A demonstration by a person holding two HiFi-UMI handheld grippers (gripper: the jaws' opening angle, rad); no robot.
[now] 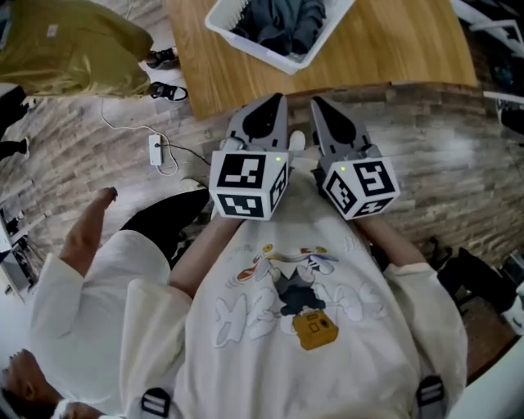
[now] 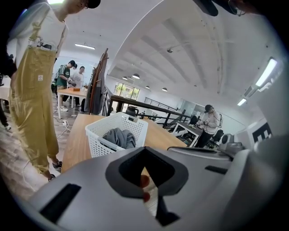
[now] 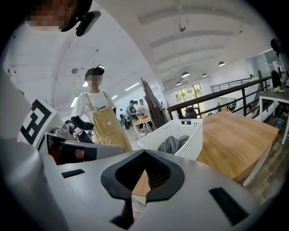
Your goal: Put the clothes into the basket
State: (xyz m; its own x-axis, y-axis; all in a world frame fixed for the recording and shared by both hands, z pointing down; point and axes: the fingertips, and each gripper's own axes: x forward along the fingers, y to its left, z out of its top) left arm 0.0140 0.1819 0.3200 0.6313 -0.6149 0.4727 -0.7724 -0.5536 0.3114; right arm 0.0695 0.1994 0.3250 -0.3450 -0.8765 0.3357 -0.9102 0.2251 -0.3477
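A white plastic basket (image 1: 270, 37) stands on the wooden table (image 1: 393, 49) and holds dark grey clothes (image 1: 282, 20). My left gripper (image 1: 277, 100) and right gripper (image 1: 316, 103) hang side by side close to my chest, short of the table's near edge, and point toward it. Both are shut with nothing between the jaws. In the left gripper view the basket (image 2: 118, 131) with the grey clothes (image 2: 121, 137) lies ahead past the shut left gripper (image 2: 145, 151). In the right gripper view the basket (image 3: 183, 135) sits ahead and to the right of the shut right gripper (image 3: 144, 154).
A person in mustard overalls (image 1: 74, 49) stands at the table's left end. Another person in white (image 1: 90, 311) is close at my left. A power strip with cable (image 1: 155, 150) lies on the floor. Other tables, railings and people fill the background.
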